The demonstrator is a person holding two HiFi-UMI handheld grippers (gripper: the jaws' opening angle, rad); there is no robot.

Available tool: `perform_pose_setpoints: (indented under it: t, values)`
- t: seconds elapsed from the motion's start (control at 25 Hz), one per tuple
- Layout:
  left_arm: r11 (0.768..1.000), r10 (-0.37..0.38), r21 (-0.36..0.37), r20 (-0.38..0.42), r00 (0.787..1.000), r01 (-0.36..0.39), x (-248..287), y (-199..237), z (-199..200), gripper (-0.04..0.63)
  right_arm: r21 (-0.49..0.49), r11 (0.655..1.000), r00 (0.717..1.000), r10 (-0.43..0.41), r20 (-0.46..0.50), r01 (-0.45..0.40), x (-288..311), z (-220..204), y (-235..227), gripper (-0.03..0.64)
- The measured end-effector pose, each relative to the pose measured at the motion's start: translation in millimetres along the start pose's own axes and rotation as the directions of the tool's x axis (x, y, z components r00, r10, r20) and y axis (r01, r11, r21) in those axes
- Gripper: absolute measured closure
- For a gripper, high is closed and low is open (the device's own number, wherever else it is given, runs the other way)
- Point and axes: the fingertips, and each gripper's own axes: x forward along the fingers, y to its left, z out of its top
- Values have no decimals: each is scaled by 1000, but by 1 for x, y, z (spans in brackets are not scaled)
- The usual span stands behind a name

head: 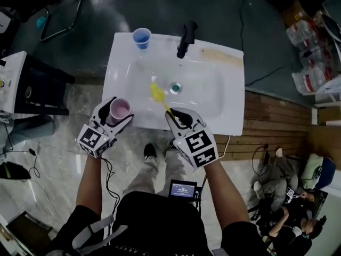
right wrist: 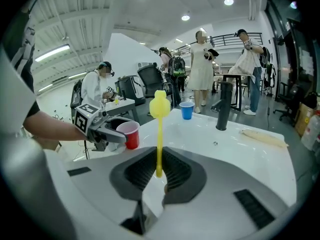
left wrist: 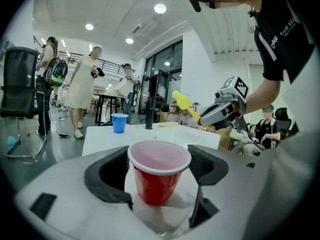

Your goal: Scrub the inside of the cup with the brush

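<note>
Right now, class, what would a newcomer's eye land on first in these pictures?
The bright yellow brush, clamped in the right gripper, sticks out over the white sink. Beside it the left gripper holds a red cup at the sink's front left edge; a blue cup stands on the back rim.

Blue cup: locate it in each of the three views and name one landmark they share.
Head view: the blue cup is at upper left, on the back left corner of the sink, left of the black faucet.
Left gripper view: it is left of centre, beyond the gripped red cup, left of the faucet.
Right gripper view: it is just right of the gripped yellow brush, left of the faucet.
Shared landmark: the black faucet.
</note>
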Motion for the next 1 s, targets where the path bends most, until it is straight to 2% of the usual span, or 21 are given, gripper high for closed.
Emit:
perform_pose_setpoints:
  t: [0.76,1.0]
  values:
    - [998,-38,44,-70,997,41,-7,-5,-8,229,34,999,999,-35,-6,35,-5,-7,-4,577]
    - [999,-27,22,-50,998,28,-15,-2,-1,224,35,999,999,-38,-14,38,-7,-10,-3,577]
